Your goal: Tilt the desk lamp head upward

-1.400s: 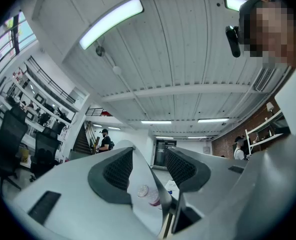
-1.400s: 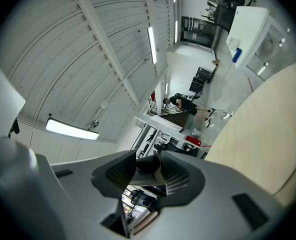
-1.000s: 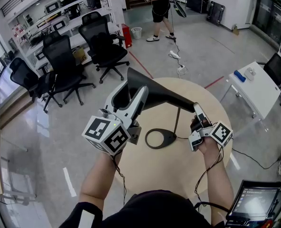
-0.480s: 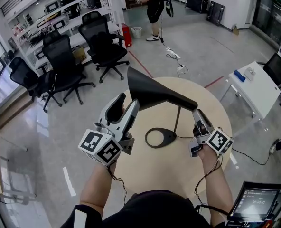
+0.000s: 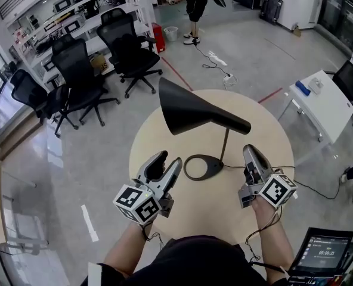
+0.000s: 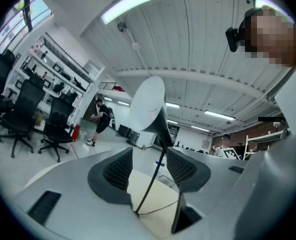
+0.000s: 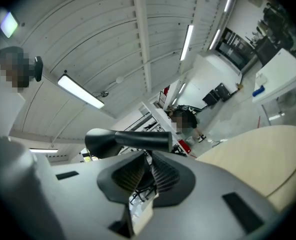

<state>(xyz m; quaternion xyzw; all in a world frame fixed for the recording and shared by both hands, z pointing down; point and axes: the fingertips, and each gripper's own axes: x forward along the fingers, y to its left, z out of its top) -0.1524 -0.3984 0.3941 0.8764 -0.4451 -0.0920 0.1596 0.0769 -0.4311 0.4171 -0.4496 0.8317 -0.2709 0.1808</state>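
lamp point(image 5: 195, 115): base at centre of table point(image 5: 145, 137), shade towards left edge | left gripper point(image 5: 167, 163): near edge, fingers wide apart, empty | right gripper point(image 5: 251, 152): near right edge, fingers closing, nothing between

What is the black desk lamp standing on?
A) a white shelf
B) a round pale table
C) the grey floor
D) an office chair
B: the desk lamp rises on a thin stem from a looped base that lies flat on the round table.
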